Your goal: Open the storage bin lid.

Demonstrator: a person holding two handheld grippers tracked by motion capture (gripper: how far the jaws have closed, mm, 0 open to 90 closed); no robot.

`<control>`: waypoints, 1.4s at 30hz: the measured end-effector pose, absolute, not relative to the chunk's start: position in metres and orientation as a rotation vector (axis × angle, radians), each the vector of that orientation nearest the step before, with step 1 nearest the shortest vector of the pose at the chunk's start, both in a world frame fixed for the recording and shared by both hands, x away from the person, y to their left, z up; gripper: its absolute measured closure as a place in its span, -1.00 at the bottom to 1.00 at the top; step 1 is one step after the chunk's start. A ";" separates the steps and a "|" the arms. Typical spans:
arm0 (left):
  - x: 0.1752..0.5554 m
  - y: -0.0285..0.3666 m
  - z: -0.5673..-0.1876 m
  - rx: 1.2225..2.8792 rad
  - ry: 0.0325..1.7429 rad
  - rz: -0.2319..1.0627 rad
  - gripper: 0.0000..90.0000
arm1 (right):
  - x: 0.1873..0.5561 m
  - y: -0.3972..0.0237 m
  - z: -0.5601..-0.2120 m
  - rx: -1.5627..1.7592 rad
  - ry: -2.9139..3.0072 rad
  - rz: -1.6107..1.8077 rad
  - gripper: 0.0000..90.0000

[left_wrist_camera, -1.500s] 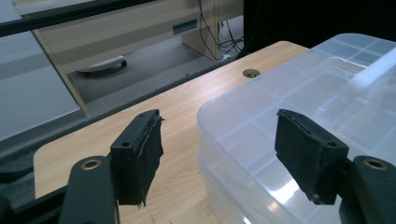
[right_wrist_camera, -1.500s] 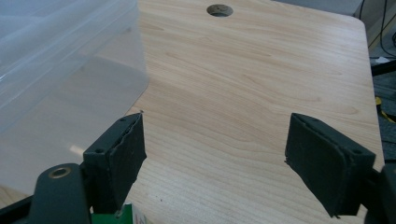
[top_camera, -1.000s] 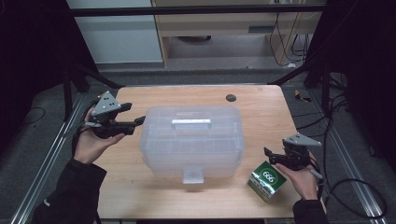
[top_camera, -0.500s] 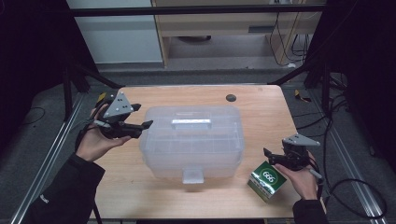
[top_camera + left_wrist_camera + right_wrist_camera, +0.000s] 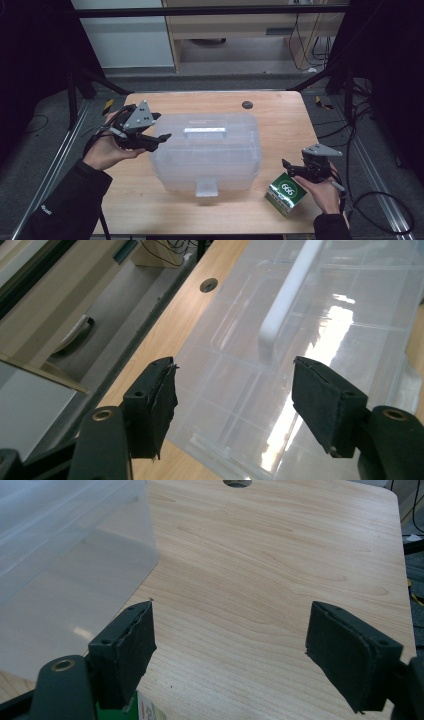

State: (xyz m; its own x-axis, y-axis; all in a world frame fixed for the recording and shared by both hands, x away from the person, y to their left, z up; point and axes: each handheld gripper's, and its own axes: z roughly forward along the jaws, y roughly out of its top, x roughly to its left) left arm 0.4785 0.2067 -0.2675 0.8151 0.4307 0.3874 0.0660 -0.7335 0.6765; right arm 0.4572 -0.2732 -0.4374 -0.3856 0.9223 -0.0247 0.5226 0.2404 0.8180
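Note:
A clear plastic storage box [image 5: 207, 152] with a white handle [image 5: 204, 131] on its lid stands in the middle of the wooden table [image 5: 280, 115]. My left gripper [image 5: 159, 137] hovers over the box's left edge, open, with the lid [image 5: 310, 340] and handle [image 5: 287, 295] ahead of its empty jaws. My right gripper [image 5: 289, 167] is open near the table's front right, just above a green and white carton [image 5: 286, 192]. In the right gripper view a corner of the carton [image 5: 147, 711] peeks below the left jaw, and the box wall [image 5: 65, 570] stands at the left.
A dark round hole [image 5: 247, 104] sits in the tabletop near its far edge, also seen as the hole [image 5: 208, 285] and the hole [image 5: 236, 483]. Bare wood lies to the right of the box. Black frame rails and cables [image 5: 370, 190] run beside the table.
My left gripper has moved right and slightly up, from beside the box's left end to over its edge. The right gripper has stayed put.

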 end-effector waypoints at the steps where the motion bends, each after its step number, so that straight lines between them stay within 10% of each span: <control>1: 0.478 0.207 -0.267 2.322 0.363 0.704 -0.25 | 0.457 -0.273 -0.437 1.316 2.004 1.020 -0.56; 42: 0.503 0.131 -0.281 2.595 0.041 0.716 0.15 | 0.459 -0.272 -0.438 1.328 2.039 1.028 -0.48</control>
State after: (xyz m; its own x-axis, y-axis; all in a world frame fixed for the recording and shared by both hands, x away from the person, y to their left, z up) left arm 0.5029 0.1307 -0.2810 0.8651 0.1432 0.4807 -0.0877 -0.9004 0.4261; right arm 0.4588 -0.2723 -0.4380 -0.4029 0.9152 -0.0027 0.5424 0.2412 0.8047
